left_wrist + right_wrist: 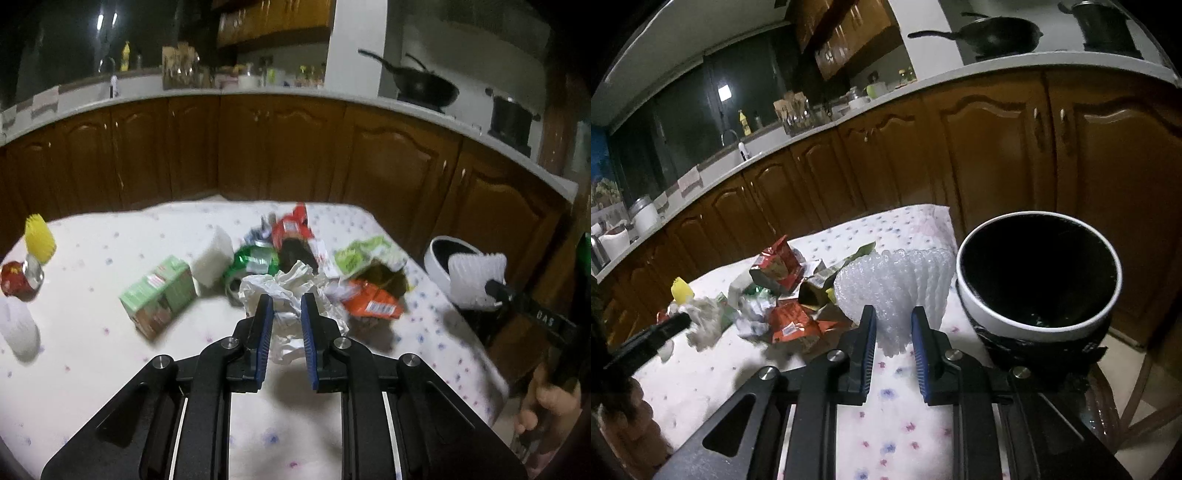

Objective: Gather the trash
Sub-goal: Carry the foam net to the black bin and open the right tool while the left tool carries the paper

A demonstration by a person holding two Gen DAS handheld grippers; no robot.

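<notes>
My left gripper (286, 301) is shut on a crumpled white paper wad (291, 284), held just above the trash pile on the flowered tablecloth (92, 369). In the right wrist view that same paper wad (705, 325) hangs at the left gripper's tip. My right gripper (894, 310) is shut on a white foam net sleeve (897, 280), just left of the white-rimmed bin with a black liner (971, 295). In the left wrist view the foam net (476, 273) hangs in front of the bin (436, 254) at the table's right edge.
Loose on the cloth lie a green carton (159, 295), a white foam block (214, 262), green (255, 258), red (291, 229) and orange wrappers (373, 302), a red can (18, 282) and a yellow net (40, 240). Wooden cabinets (295, 155) stand behind the table.
</notes>
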